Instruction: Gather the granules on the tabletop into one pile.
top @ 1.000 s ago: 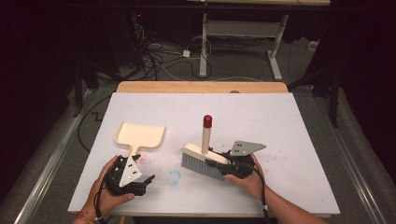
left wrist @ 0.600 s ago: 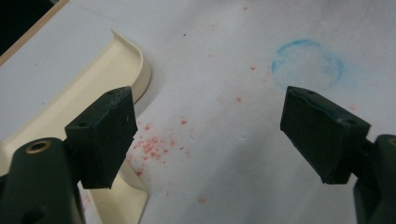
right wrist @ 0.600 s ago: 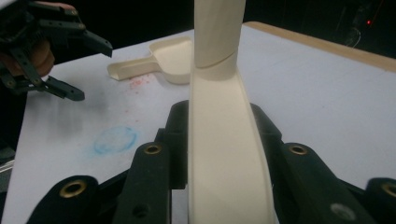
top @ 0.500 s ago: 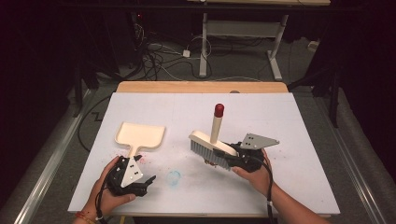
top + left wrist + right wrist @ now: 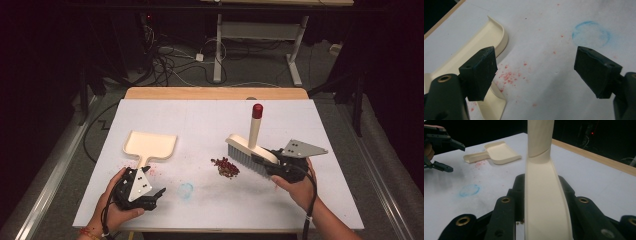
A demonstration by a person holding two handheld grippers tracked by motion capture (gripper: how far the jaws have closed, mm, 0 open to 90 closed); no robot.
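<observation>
My right gripper [image 5: 270,166] clamps the brush [image 5: 248,151]; crumbs [image 5: 226,167] lie at its nine o'clock. I should sweep low toward the dustpan [image 5: 149,145]; my left gripper [image 5: 156,196] gapes empty.

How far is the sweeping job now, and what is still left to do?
Done: the right gripper is shut on the brush. In hand: the brush sits beside the pile of red crumbs. Left: the dustpan lies unheld, the left gripper is open near its handle, and no crumbs are in it yet.
</observation>
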